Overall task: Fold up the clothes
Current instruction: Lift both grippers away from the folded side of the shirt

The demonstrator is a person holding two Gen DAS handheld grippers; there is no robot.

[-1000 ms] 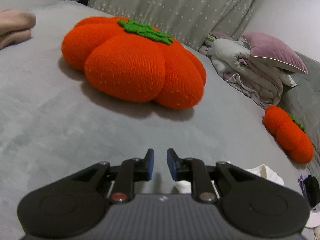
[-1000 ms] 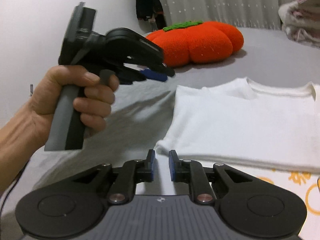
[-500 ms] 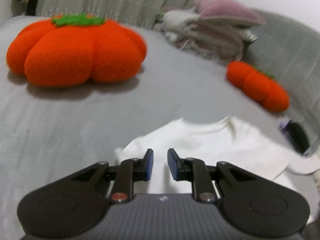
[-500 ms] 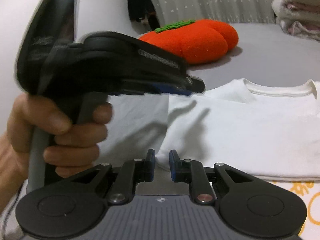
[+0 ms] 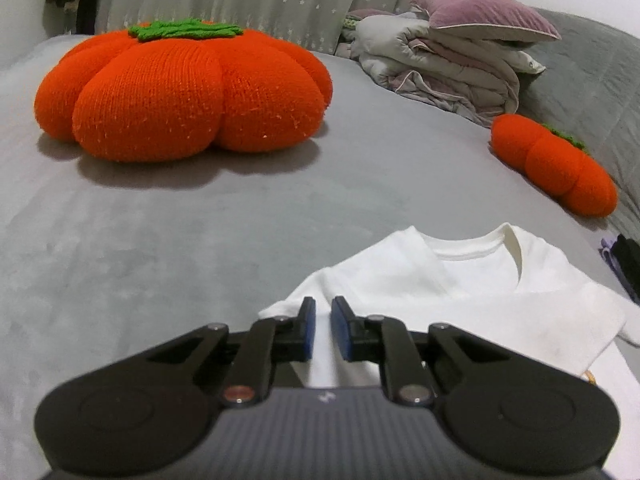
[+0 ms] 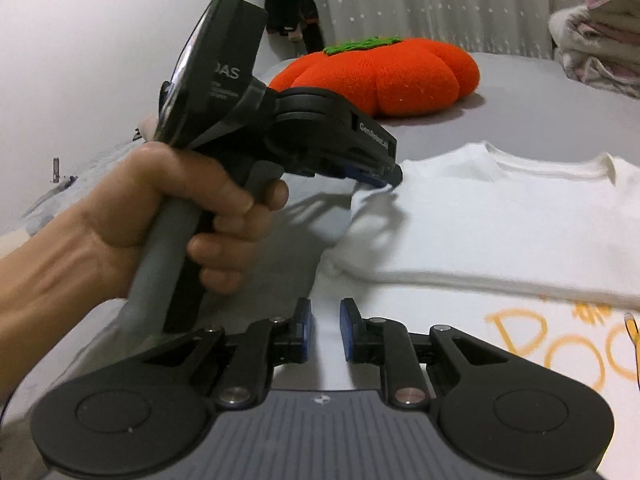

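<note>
A white T-shirt (image 5: 480, 300) lies on the grey bed (image 5: 160, 260), collar towards the cushions. It is folded over a lower part with yellow print (image 6: 560, 344). My left gripper (image 5: 323, 326) hovers over the shirt's left sleeve, its jaws nearly together with only cloth showing below them. In the right wrist view a hand (image 6: 168, 216) holds that left gripper (image 6: 384, 174), whose tip is at the T-shirt (image 6: 500, 232) near the shoulder. My right gripper (image 6: 325, 330) sits low at the shirt's near left edge. A narrow gap separates its blue pads, with nothing gripped.
A large orange pumpkin cushion (image 5: 180, 88) sits at the back left and a smaller one (image 5: 556, 168) at the right. Folded quilts with a mauve pillow (image 5: 448, 64) are stacked behind. A dark object (image 5: 628, 264) lies at the right edge. Dark clothes (image 6: 292, 4) hang by the curtain.
My left gripper swung right, away from the big cushion, and came down over the shirt's sleeve. The right gripper stayed nearly still. Neither gripper's gap changed noticeably.
</note>
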